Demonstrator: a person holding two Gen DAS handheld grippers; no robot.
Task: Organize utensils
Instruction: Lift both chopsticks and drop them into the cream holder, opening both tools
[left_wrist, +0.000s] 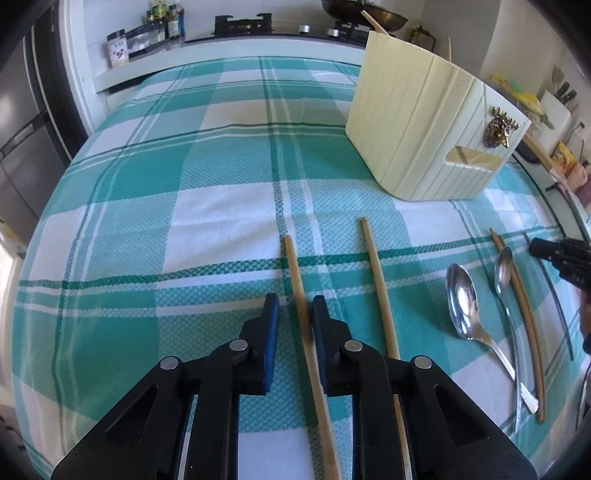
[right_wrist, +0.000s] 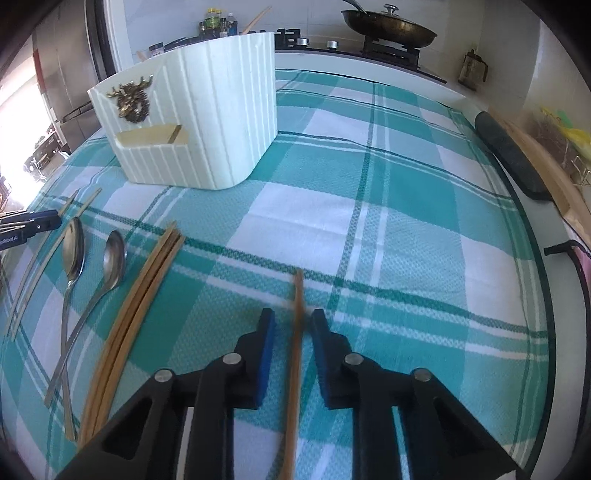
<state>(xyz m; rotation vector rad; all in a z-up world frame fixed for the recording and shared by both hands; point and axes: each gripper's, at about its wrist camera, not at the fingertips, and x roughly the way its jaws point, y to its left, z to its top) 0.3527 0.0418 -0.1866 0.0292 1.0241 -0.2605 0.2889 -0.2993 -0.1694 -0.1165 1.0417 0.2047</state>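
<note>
A cream ribbed utensil holder (left_wrist: 428, 122) with a metal deer badge stands on the teal checked tablecloth (left_wrist: 184, 184); it also shows in the right wrist view (right_wrist: 199, 114). My left gripper (left_wrist: 294, 310) is open with a wooden chopstick (left_wrist: 295, 273) lying between its fingers. A second chopstick (left_wrist: 376, 273) lies just right of it, then two metal spoons (left_wrist: 465, 302) and another chopstick (left_wrist: 517, 284). My right gripper (right_wrist: 293, 321) is open around a blurred chopstick (right_wrist: 297, 314). Left of it lie a chopstick bundle (right_wrist: 147, 280) and both spoons (right_wrist: 110, 258).
A stove with a pan (right_wrist: 388, 26) and bottles (left_wrist: 162, 18) stands beyond the table's far edge. A dark rolled item (right_wrist: 506, 151) lies at the right table edge. The other gripper shows at the frame edges, the right one (left_wrist: 557, 254) and the left one (right_wrist: 29, 225).
</note>
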